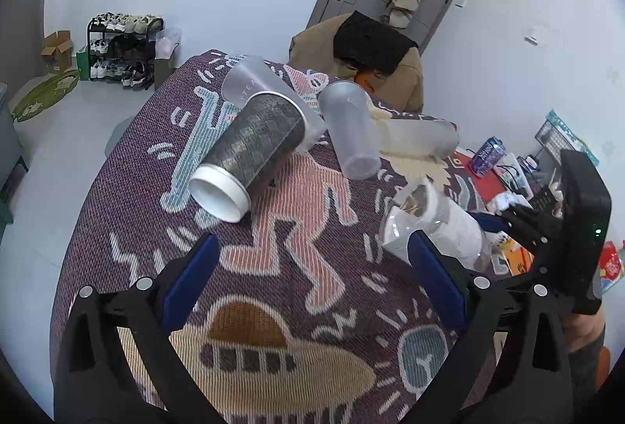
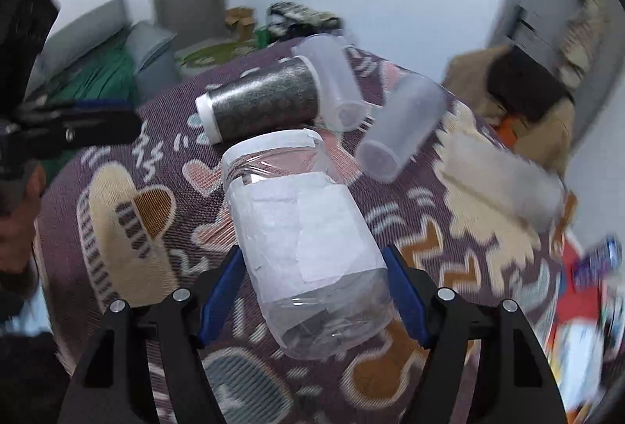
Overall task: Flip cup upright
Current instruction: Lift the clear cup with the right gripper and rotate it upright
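Note:
A clear plastic cup wrapped in white paper (image 2: 304, 248) lies between the blue pads of my right gripper (image 2: 312, 299), which is shut on it near its base, tilted with its rim away from me. The same cup (image 1: 433, 225) shows at the right of the left wrist view, with the right gripper's black body (image 1: 566, 228) behind it. My left gripper (image 1: 312, 283) is open and empty above the patterned cloth (image 1: 273, 268). A dark patterned cup with a white rim (image 1: 250, 154) lies on its side ahead of it.
Two frosted clear cups (image 1: 351, 127) (image 1: 258, 80) and a long frosted one (image 1: 422, 139) lie on their sides further back. A chair with a brown coat (image 1: 351, 53) stands behind the table. A can (image 1: 486, 154) and clutter sit at the right edge.

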Motion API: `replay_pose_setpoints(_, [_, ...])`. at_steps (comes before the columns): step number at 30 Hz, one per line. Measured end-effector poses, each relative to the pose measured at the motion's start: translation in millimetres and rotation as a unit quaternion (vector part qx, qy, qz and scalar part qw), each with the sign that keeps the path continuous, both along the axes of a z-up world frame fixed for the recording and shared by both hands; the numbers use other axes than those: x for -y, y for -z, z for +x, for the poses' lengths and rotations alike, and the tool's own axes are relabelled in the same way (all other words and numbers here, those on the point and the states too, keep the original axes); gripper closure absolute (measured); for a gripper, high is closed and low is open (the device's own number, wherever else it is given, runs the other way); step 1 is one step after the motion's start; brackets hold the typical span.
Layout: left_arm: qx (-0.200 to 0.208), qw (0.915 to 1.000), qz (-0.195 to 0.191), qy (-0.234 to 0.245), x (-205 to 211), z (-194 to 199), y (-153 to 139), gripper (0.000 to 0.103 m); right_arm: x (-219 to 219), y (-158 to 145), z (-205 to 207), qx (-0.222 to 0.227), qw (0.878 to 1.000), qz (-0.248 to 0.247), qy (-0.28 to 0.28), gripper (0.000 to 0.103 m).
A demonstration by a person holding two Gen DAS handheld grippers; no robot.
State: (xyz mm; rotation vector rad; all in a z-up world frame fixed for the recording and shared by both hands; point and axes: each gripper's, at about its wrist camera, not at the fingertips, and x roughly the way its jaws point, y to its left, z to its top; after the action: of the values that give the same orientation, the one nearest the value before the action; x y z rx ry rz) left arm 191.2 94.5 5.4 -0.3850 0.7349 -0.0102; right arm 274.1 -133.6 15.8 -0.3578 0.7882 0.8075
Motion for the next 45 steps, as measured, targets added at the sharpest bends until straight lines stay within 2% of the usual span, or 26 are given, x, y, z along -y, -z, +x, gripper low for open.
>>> replay_pose_setpoints(7, [-0.003, 0.9998, 0.01, 0.016, 15.0, -22.7, -0.7, 0.006, 38.2, 2.9, -48.5, -0.038, 0.994, 0.07, 0.075, 0.032])
replay_pose_setpoints(10, [-0.007, 0.9995, 0.014, 0.026, 22.9, -29.7, -1.0, 0.006, 51.9, 6.0, -66.6, -0.055, 0.988, 0.096, 0.111, 0.032])
replay_pose_setpoints(19, [-0.008, 0.9984, 0.027, 0.05, 41.9, -50.7, 1.6, 0.006, 75.9, 28.5, -100.3, -0.11, 0.964, 0.145, 0.196, 0.032])
replay_pose_setpoints(26, [-0.019, 0.9958, 0.061, 0.065, 52.8, -59.2, 3.3, 0.006, 80.5, 46.2, -117.6, -0.11, 0.949, 0.154, 0.251, 0.032])
replay_pose_setpoints(34, [-0.031, 0.9952, 0.066, 0.065, 50.4, -64.1, 9.0, 0.006, 67.2, 73.8, -118.5, -0.111, 0.939, 0.144, 0.293, 0.03])
replay_pose_setpoints(36, [-0.033, 0.9955, 0.062, 0.064, 48.7, -64.8, 9.3, 0.006, 67.7, 76.4, -115.5, -0.128, 0.936, 0.157, 0.287, 0.025])
replay_pose_setpoints(38, [-0.033, 0.9957, 0.058, 0.065, 48.2, -64.7, 8.2, 0.006, 70.9, 74.6, -116.1, -0.133, 0.934, 0.178, 0.279, 0.009])
replay_pose_setpoints(45, [-0.036, 0.9957, 0.017, 0.084, 54.2, -52.0, 5.0, 0.006, 98.7, 47.6, -131.3, -0.106, 0.933, 0.233, 0.254, 0.008])
